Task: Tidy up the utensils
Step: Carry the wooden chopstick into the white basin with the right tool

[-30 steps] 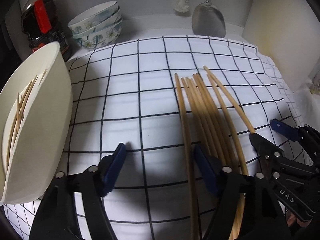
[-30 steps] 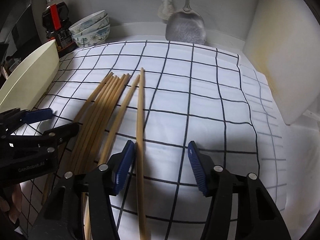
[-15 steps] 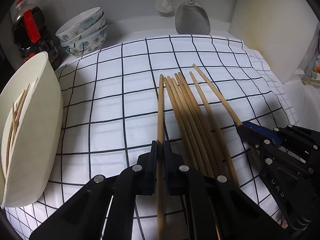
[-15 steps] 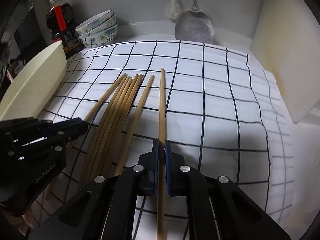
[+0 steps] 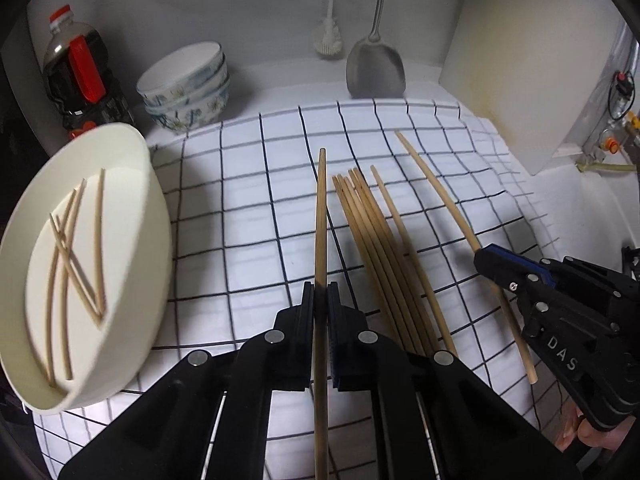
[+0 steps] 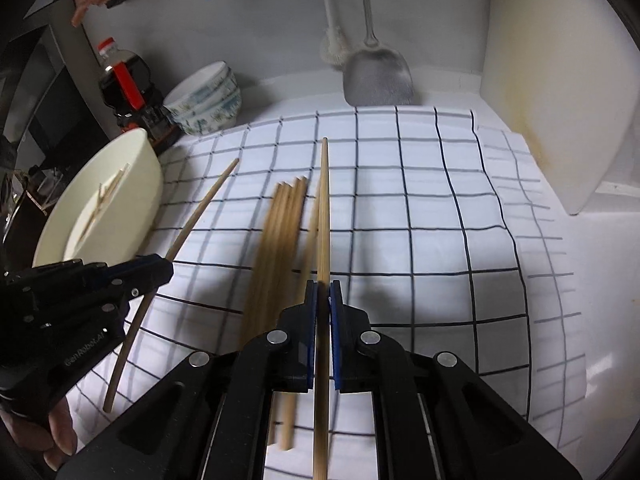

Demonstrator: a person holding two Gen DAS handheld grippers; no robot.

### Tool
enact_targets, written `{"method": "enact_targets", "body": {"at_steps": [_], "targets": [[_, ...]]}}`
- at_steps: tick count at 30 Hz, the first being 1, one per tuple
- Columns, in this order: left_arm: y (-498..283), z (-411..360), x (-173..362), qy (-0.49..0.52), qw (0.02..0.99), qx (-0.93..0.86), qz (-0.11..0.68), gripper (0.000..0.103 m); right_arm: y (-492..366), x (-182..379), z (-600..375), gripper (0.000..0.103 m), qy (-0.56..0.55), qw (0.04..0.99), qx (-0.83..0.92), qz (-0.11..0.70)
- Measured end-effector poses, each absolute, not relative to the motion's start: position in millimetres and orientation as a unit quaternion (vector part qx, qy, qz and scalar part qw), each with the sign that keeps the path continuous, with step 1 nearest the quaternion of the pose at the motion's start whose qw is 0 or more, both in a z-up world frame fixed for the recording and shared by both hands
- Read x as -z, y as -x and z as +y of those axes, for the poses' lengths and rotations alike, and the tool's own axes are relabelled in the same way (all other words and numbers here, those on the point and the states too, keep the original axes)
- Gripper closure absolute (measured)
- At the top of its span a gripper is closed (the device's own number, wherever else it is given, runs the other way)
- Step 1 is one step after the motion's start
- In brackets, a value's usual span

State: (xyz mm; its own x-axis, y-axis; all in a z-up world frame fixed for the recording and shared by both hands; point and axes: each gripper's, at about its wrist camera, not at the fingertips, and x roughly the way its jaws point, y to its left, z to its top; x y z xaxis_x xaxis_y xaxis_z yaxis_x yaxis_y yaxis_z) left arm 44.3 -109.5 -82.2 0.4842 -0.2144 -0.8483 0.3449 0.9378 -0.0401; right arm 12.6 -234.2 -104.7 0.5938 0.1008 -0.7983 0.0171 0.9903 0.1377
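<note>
My left gripper (image 5: 320, 292) is shut on one wooden chopstick (image 5: 321, 216) and holds it raised over the checked cloth. My right gripper (image 6: 323, 290) is shut on another chopstick (image 6: 325, 208), also lifted. Each gripper shows in the other's view, the right gripper (image 5: 486, 258) and the left gripper (image 6: 162, 270), each with its chopstick. A bundle of several chopsticks (image 5: 376, 240) lies on the cloth between them, also seen from the right wrist (image 6: 280, 232). A cream oval dish (image 5: 132, 240) at the left holds several chopsticks (image 5: 72, 248).
The white cloth with black grid (image 5: 248, 208) covers the counter. Stacked floral bowls (image 5: 188, 92) and a dark sauce bottle (image 5: 80, 80) stand at the back left. A metal spatula (image 5: 376, 68) and a brush (image 5: 328, 36) hang at the back wall. A white board (image 5: 516, 60) leans at the right.
Both grippers closed on a chopstick each about half a second ago and have since lifted them off the cloth. The rest of the bundle stays down.
</note>
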Motion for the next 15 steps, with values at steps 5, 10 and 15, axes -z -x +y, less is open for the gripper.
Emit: {"method": "enact_targets", "body": {"at_steps": [5, 10, 15], "targets": [[-38, -87, 47, -0.064, 0.871, 0.170, 0.456, 0.096, -8, 81, -212, 0.097, -0.064, 0.896, -0.028, 0.438], [-39, -51, 19, -0.051, 0.882, 0.160, 0.440, 0.096, -13, 57, -185, 0.097, -0.060, 0.903, -0.042, 0.422], [-44, 0, -1, -0.032, 0.895, 0.132, 0.424, 0.096, -29, 37, -142, 0.097, -0.050, 0.907, -0.075, 0.410]]}}
